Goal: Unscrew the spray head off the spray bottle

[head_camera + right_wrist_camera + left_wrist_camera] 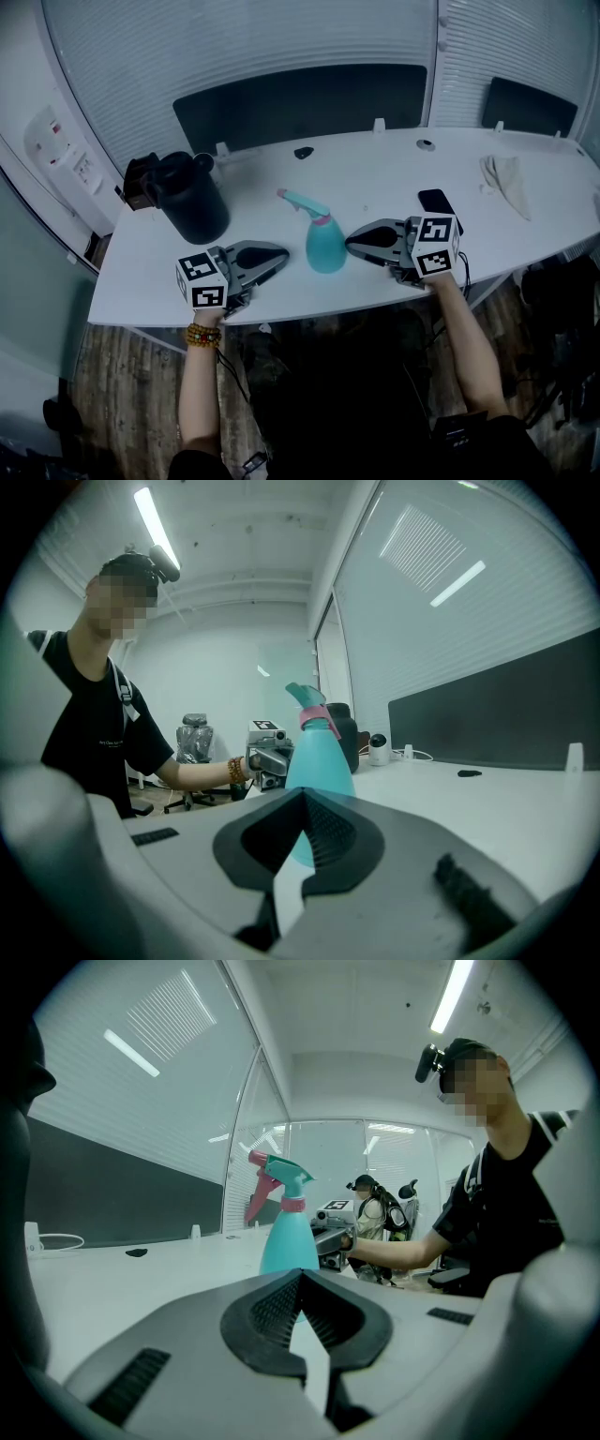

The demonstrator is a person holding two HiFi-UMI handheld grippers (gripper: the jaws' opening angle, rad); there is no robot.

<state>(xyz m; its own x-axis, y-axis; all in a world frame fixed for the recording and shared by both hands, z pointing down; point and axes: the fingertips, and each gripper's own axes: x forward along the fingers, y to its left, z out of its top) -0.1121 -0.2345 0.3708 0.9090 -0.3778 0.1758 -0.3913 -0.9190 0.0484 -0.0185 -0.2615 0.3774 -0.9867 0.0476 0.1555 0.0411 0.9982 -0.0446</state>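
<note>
White smooth tabletop [375, 178] carries, near its front edge, the left gripper [284, 252], jaws closed on nothing; the teal pear-shaped spray bottle [325, 246], upright between; the right gripper [350, 242], likewise closed, empty. Open tabletop lies behind.

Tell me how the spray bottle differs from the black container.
Colour: the spray bottle is teal with a pink collar; the black container is dark all over. Shape: the spray bottle tapers to a narrow neck; the black container is a broad cylinder. Place: the spray bottle stands between the left tool and right tool; the black container sits further left. Both stand upright on the table.
</note>
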